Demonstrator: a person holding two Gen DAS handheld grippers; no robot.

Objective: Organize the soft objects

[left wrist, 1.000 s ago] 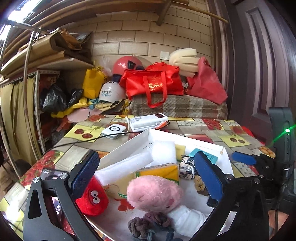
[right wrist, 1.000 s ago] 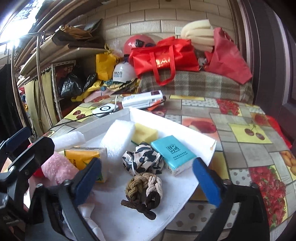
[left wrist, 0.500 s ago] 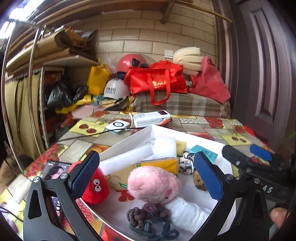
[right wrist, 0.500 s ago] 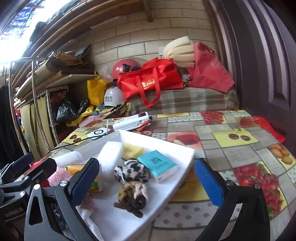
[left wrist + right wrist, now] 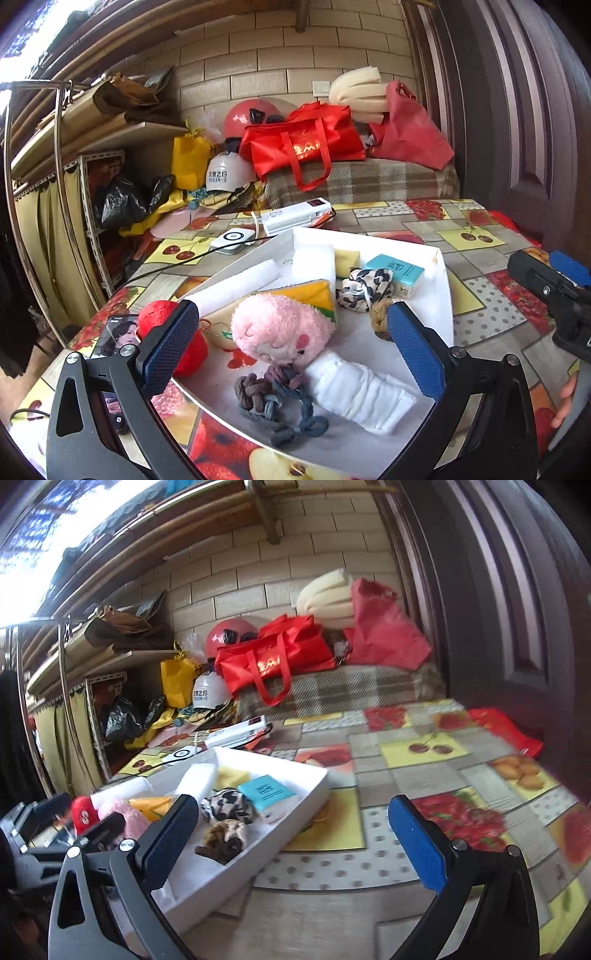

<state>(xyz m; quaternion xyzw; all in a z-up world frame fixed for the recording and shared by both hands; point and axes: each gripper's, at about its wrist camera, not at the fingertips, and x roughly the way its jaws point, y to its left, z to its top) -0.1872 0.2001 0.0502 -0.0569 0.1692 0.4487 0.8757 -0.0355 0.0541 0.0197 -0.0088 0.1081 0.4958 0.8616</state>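
Note:
A white tray [image 5: 441, 291] on the fruit-pattern table holds soft things: a pink plush [image 5: 280, 328], a knotted rope toy [image 5: 277, 402], a folded white cloth [image 5: 358, 395], a yellow tissue pack [image 5: 310, 295], a spotted scrunchie [image 5: 365, 288], a teal tissue pack [image 5: 395, 269] and white foam pieces [image 5: 314, 258]. A red plush [image 5: 184, 339] sits just off the tray's left edge. My left gripper [image 5: 291, 354] is open and empty above the pink plush. My right gripper [image 5: 295, 834] is open and empty, back from the tray's right rim [image 5: 314, 794]; the tray and brown scrunchie [image 5: 225, 838] lie to its left.
A phone [image 5: 114, 332] lies at the table's left corner. A white charger puck [image 5: 234, 240] with a black cable and a white box [image 5: 295, 218] sit behind the tray. Bags, helmets and a plaid bundle [image 5: 362, 181] crowd the back; a dark door stands right.
Both grippers have pulled back and up from the tray. The right gripper has swung to the right over bare table. The red plush now shows beside the left finger.

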